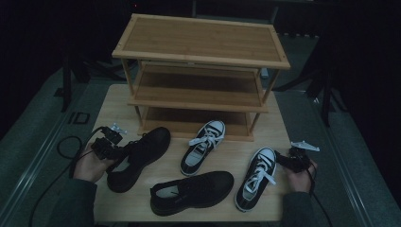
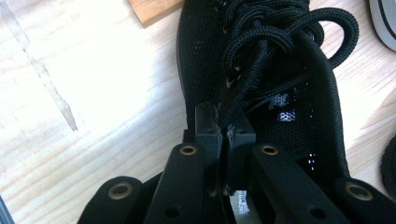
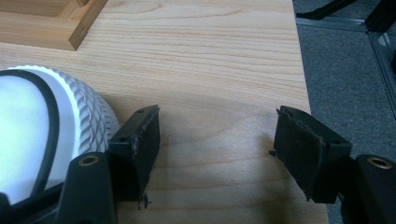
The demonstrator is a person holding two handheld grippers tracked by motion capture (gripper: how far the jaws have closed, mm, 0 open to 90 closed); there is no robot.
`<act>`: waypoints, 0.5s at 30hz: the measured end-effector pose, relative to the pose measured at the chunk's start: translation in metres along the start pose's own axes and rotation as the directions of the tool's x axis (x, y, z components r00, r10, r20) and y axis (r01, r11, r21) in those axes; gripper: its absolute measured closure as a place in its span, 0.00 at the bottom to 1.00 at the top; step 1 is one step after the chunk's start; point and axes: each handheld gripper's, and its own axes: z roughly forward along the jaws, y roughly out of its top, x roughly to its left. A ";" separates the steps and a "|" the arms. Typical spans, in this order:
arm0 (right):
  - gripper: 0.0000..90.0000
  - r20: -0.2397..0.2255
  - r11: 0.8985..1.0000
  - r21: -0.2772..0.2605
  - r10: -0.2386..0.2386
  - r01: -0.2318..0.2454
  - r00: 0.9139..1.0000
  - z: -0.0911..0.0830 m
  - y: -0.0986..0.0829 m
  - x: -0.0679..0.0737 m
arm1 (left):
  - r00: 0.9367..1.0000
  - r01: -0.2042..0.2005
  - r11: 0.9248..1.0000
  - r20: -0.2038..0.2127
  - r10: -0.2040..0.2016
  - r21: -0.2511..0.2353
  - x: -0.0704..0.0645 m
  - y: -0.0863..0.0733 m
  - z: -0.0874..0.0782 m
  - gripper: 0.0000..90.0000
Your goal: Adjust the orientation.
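Note:
Two pairs of shoes lie on the wooden table (image 1: 113, 109) in front of a three-shelf bamboo rack (image 1: 201, 71). At the left, my left gripper (image 1: 120, 152) is shut on a black lace-up shoe (image 1: 139, 156). Up close, the left gripper (image 2: 225, 133) pinches the upper edge of the black shoe (image 2: 289, 70) just below its laces. At the right, my right gripper (image 1: 283, 160) stands open beside a black-and-white sneaker (image 1: 257, 177). The right gripper (image 3: 217, 135) has bare table between its jaws, and the sneaker's white toe cap (image 3: 28, 121) touches the outside of its left jaw.
A second black shoe (image 1: 191, 191) lies near the table's front edge. A second sneaker (image 1: 203, 146) points at the rack's bottom shelf. The rack's foot (image 3: 60, 23) stands ahead of the right gripper. The table's right edge (image 3: 303, 93) drops to grey floor.

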 end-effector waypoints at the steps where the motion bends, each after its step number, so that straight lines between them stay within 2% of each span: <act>1: 0.35 0.000 1.000 0.000 0.000 0.000 1.000 0.000 0.000 0.000 | 0.999 -0.022 1.000 -0.024 0.022 -0.018 -0.003 0.000 -0.001 0.97; 3: 0.35 0.000 1.000 0.000 -0.001 0.001 1.000 0.000 0.000 0.000 | 0.998 -0.048 0.998 -0.049 0.046 -0.040 -0.005 0.001 -0.002 0.97; 6: 0.35 0.000 1.000 0.000 -0.001 0.001 1.000 0.000 0.000 0.000 | 0.997 -0.069 0.995 -0.050 0.066 -0.066 -0.005 0.007 -0.003 0.97; 7: 0.35 0.000 1.000 0.000 -0.001 0.001 1.000 0.000 0.000 0.000 | 0.996 -0.076 0.995 -0.052 0.072 -0.059 -0.004 0.008 -0.002 0.97; 10: 0.35 0.000 1.000 0.000 0.000 0.000 1.000 0.000 0.000 0.000 | 0.997 -0.069 0.996 -0.047 0.066 -0.058 0.002 0.011 0.001 0.97; 15: 0.35 0.000 1.000 0.000 0.000 0.000 1.000 0.000 0.000 0.000 | 0.998 -0.057 0.995 -0.027 0.055 -0.083 0.006 0.016 0.006 0.97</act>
